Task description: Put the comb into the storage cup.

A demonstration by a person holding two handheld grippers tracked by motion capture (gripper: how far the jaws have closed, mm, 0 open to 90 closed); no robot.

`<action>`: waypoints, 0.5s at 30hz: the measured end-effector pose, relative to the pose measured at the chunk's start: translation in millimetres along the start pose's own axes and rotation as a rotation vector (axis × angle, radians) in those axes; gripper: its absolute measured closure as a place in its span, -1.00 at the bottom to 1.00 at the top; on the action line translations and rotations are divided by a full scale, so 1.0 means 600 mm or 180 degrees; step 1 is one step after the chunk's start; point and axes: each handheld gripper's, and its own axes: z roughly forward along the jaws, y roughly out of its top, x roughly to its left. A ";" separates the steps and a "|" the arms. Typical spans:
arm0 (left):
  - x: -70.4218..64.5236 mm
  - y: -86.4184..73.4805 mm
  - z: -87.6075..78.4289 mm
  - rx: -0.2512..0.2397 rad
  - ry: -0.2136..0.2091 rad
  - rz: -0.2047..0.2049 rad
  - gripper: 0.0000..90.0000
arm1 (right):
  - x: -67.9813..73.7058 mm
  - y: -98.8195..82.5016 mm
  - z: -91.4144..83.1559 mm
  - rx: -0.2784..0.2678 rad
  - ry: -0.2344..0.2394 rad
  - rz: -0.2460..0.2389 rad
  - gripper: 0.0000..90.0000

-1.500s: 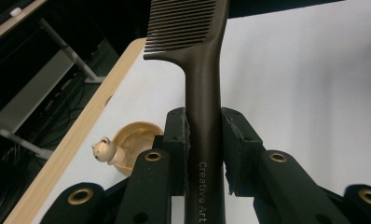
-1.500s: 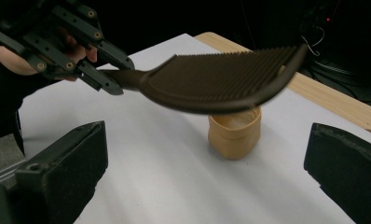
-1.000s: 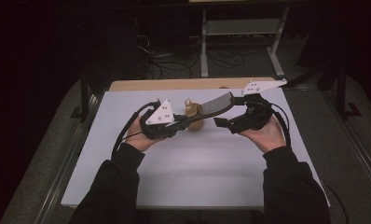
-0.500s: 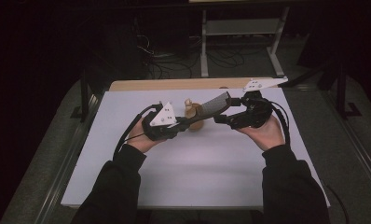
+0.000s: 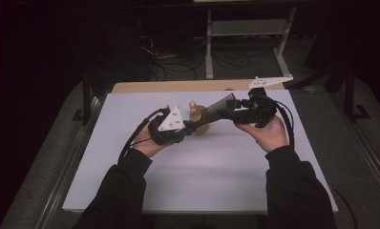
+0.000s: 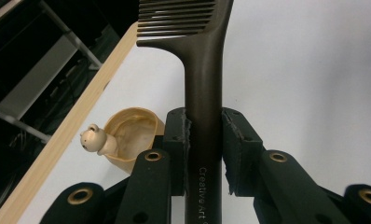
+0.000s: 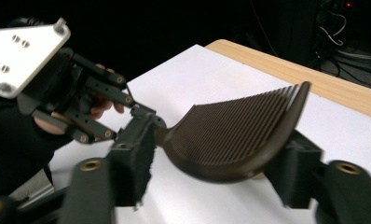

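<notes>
Both forearms enter from the near table edge, hands raised above the white surface. The left gripper is clamped on the handle of a dark brown comb, pads pressing both sides. The right gripper has its jaws spread, straddling the comb's toothed head; contact cannot be determined. Beyond the comb, a tan cup with a bear figure stands on the table.
</notes>
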 end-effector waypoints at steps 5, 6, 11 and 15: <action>-0.001 -0.003 0.001 0.0013 -0.0033 -0.0006 0.63 | -0.002 0.004 -0.001 0.0047 -0.0016 0.0130 0.40; -0.001 -0.003 0.002 0.0009 -0.0032 -0.0009 0.63 | -0.002 0.004 -0.002 0.0052 -0.0034 0.0144 0.44; -0.002 -0.003 0.005 0.0017 -0.0037 -0.0031 0.63 | -0.005 0.006 -0.002 0.0039 0.0004 0.0261 0.53; 0.000 -0.006 0.009 0.0016 -0.0070 -0.0084 0.62 | -0.003 0.009 -0.001 0.0010 0.0071 0.0298 0.72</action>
